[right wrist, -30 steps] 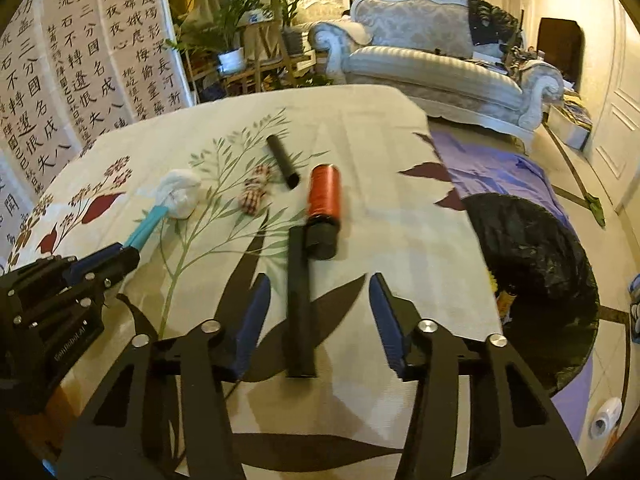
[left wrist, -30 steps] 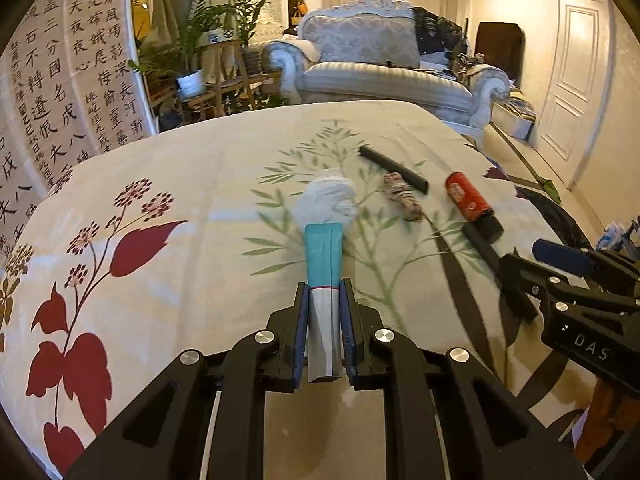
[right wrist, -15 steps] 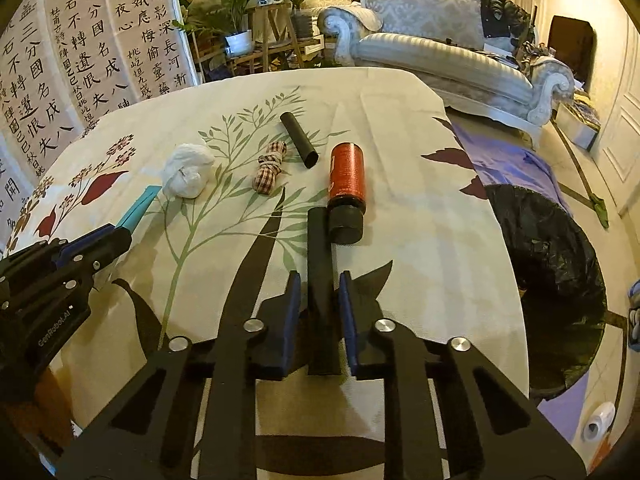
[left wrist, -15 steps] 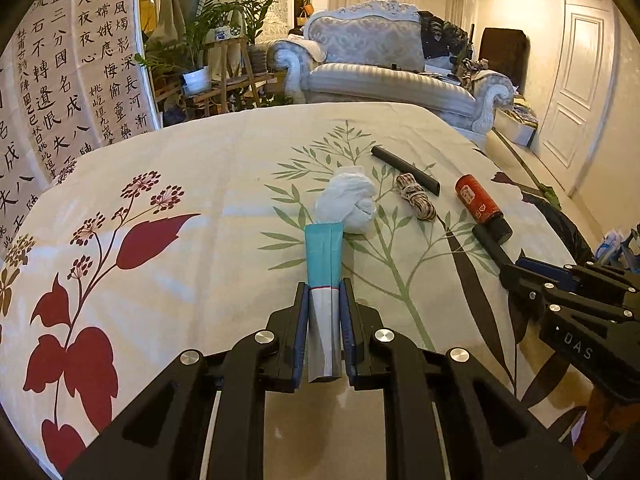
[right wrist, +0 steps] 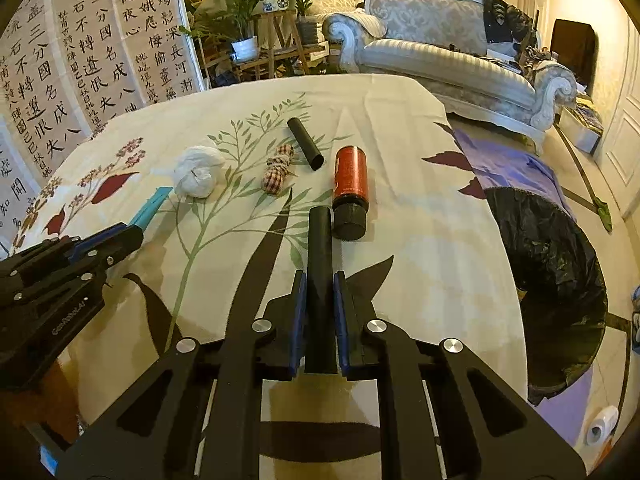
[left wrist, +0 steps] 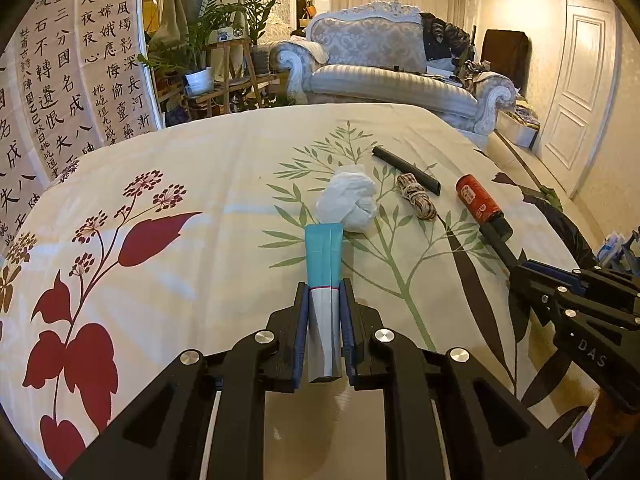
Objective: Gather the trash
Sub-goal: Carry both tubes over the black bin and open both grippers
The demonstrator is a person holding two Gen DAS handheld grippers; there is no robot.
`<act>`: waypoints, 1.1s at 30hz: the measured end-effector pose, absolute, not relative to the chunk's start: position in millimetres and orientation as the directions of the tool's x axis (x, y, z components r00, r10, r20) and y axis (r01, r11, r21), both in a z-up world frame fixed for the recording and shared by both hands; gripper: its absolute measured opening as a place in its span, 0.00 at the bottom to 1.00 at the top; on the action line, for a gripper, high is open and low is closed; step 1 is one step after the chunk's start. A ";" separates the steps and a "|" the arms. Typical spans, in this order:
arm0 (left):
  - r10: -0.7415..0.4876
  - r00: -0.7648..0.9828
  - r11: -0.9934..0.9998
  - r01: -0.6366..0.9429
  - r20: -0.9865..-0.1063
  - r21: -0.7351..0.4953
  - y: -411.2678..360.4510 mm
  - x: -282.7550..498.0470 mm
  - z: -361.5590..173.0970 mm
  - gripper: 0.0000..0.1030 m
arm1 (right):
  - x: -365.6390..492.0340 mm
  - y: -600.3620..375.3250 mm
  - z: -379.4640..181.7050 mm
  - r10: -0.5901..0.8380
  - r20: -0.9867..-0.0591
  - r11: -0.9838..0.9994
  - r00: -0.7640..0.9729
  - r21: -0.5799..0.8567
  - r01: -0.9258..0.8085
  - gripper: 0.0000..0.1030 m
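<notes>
While the left gripper [left wrist: 324,304] squeezes a teal and silver packet [left wrist: 323,276], the right gripper [right wrist: 319,304] squeezes a black tube [right wrist: 319,264]. The black trash bag [right wrist: 560,280] waits past the table's [right wrist: 420,272] right edge.

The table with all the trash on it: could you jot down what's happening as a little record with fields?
surface: table under a floral cloth
left tongs: shut on a teal and silver packet
right tongs: shut on a long black tube
still lying loose: white wad, checked cloth bundle, short black tube, red bottle
bin: black bag on the floor, right of the table
</notes>
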State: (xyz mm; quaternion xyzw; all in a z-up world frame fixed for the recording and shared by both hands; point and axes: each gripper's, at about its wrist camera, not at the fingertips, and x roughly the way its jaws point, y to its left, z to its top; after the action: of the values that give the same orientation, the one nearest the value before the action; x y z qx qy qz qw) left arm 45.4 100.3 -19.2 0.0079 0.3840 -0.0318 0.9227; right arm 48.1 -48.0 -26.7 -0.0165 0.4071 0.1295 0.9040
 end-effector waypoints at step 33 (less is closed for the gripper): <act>-0.270 0.733 0.948 0.317 -0.624 -0.039 -46.4 55.8 12.0 0.16 | 32.3 -192.5 6.3 -0.013 -0.608 0.993 0.794 0.087 0.083 0.13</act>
State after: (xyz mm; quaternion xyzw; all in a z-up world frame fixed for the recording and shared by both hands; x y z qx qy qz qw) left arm 55.8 -46.4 12.0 0.0350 0.3295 -0.1577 0.9302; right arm 32.3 -192.5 6.3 0.0544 0.3200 -0.0254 0.9455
